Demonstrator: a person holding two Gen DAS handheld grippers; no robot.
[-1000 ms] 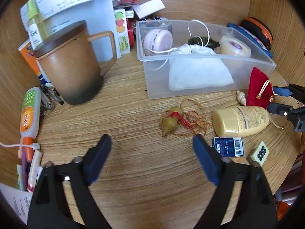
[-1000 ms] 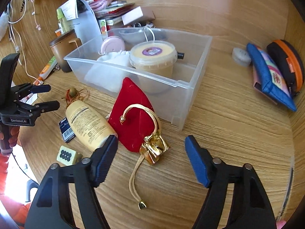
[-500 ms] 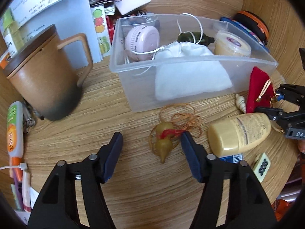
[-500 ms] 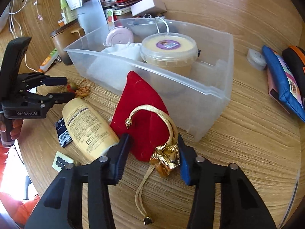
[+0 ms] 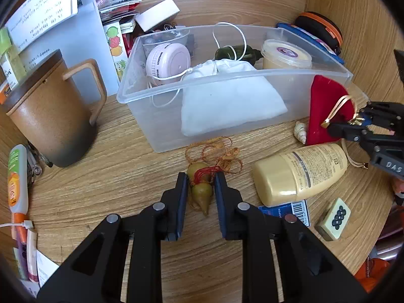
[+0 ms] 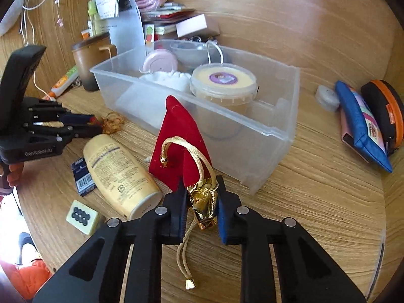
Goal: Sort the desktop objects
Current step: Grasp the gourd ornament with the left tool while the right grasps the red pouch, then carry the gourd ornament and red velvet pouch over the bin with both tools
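My left gripper (image 5: 200, 189) is shut on a small olive gourd charm (image 5: 201, 189) with red and orange cord, lying on the wooden desk in front of the clear plastic bin (image 5: 252, 123). My right gripper (image 6: 202, 197) is shut on the gold gathered neck (image 6: 204, 202) of a red velvet pouch (image 6: 180, 139), which leans against the bin's near wall (image 6: 252, 156). The bin holds a white cloth bag (image 5: 227, 106), a pink round case (image 5: 168, 63) and a lidded cream tub (image 6: 223, 85). The right gripper also shows in the left wrist view (image 5: 353, 126), and the left gripper in the right wrist view (image 6: 91, 123).
A cream lotion bottle (image 5: 300, 174), a dark barcode packet (image 5: 290, 209), a mahjong tile (image 5: 333, 218) and a small shell (image 5: 300, 131) lie right of the gourd. A brown lidded mug (image 5: 48, 116) stands at left. Blue and orange pouches (image 6: 366, 126) lie right of the bin.
Both grippers moved forward and closed: the left onto the gourd charm, the right onto the gold neck of the red pouch. Before, both were open.
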